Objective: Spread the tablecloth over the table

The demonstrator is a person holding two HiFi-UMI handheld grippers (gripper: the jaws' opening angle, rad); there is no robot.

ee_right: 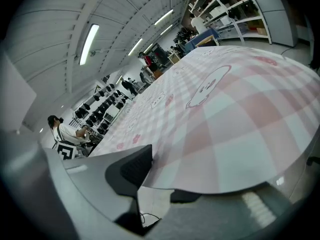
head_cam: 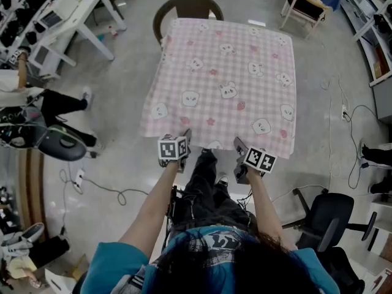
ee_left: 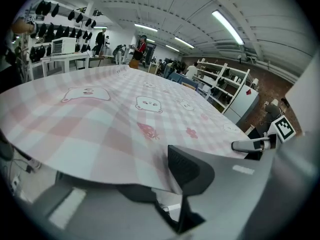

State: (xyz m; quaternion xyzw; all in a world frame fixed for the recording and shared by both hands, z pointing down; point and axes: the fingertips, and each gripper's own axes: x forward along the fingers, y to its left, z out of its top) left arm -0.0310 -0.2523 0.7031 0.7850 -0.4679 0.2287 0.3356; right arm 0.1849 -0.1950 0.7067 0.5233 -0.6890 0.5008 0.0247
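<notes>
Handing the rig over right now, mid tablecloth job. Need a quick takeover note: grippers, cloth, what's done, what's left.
Left gripper: the near hem of the tablecloth sits between its jaws; whether the pads pinch it is unclear.
Right gripper: same, hem between its jaws, grip unclear.
Cloth: lies flat over the whole table top, which is hidden under it. The near edge hangs toward the person, the far edge ends by the brown chair.
Done: cloth spread, no big folds visible.
Left: probably just let go of the hem, draw both grippers back, and check that the overhang looks even.
</notes>
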